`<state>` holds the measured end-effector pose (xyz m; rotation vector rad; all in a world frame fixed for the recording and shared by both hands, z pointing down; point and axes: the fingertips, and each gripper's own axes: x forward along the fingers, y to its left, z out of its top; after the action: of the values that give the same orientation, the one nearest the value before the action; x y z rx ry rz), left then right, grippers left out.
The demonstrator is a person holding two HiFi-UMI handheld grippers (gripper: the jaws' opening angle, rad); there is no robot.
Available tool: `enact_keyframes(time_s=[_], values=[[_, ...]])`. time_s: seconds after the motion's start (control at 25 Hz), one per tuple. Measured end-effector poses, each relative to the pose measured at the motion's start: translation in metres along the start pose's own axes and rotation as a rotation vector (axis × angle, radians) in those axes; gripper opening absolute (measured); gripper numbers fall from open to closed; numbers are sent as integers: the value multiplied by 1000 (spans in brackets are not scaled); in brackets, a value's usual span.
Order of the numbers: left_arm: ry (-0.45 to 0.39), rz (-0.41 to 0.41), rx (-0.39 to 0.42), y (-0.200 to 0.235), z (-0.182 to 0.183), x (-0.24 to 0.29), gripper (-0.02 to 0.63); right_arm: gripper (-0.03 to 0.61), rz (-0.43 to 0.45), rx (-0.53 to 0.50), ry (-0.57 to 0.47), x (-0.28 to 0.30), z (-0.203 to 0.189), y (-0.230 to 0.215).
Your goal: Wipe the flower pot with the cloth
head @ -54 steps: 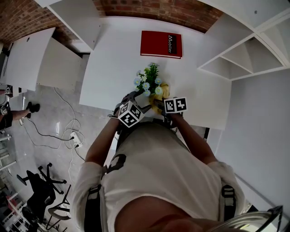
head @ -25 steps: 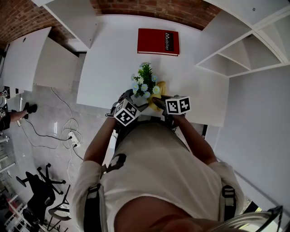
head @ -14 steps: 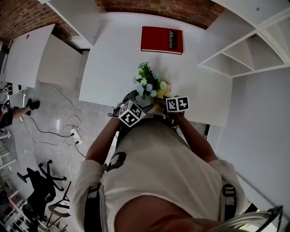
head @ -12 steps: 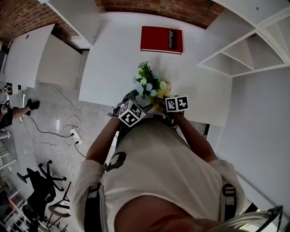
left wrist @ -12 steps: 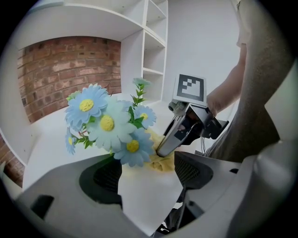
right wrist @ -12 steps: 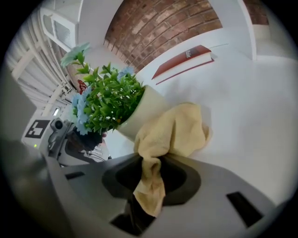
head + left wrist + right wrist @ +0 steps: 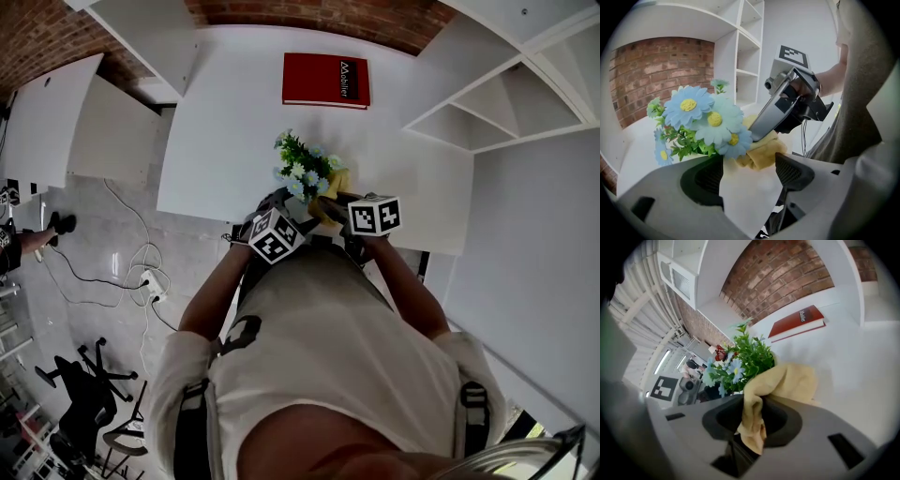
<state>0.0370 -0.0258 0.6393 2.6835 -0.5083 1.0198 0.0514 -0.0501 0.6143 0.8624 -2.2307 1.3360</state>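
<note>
A white flower pot (image 7: 746, 194) with green leaves and blue daisies (image 7: 303, 169) stands near the table's front edge. My left gripper (image 7: 750, 174) is shut on the pot, one jaw against each side; in the head view it (image 7: 284, 214) sits at the pot's left. My right gripper (image 7: 753, 422) is shut on a yellow cloth (image 7: 787, 380), which bunches out of its jaws toward the plant (image 7: 747, 357). In the left gripper view the cloth (image 7: 761, 153) lies against the pot's far side under the right gripper's fingers (image 7: 771, 117). The head view shows the cloth (image 7: 332, 187) right of the plant.
A red book (image 7: 325, 80) lies flat at the back of the white table (image 7: 234, 122). White shelving (image 7: 487, 94) rises on the right and a brick wall (image 7: 787, 273) runs behind. The table's front edge is just under both grippers.
The right gripper with the cloth has shifted a little to the right beside the pot. The left gripper still holds the pot in the same place.
</note>
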Motion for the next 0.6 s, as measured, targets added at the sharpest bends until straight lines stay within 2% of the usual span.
enact_keyframes(time_s=[0.16,0.28,0.44,0.6], values=[[17,-28,31,-10,1,4,344,109,-17,-4,7,4,-2,-3],[23,-29,33,-11,0,5,344,109,-67,14,42,15,-13,-23],[38,11,3,5,-7,1,344,109,-136,61,97,27,-31,-54],[49,18,-27,17,-6,-2,344,109,-109,105,79,28,-35,-58]])
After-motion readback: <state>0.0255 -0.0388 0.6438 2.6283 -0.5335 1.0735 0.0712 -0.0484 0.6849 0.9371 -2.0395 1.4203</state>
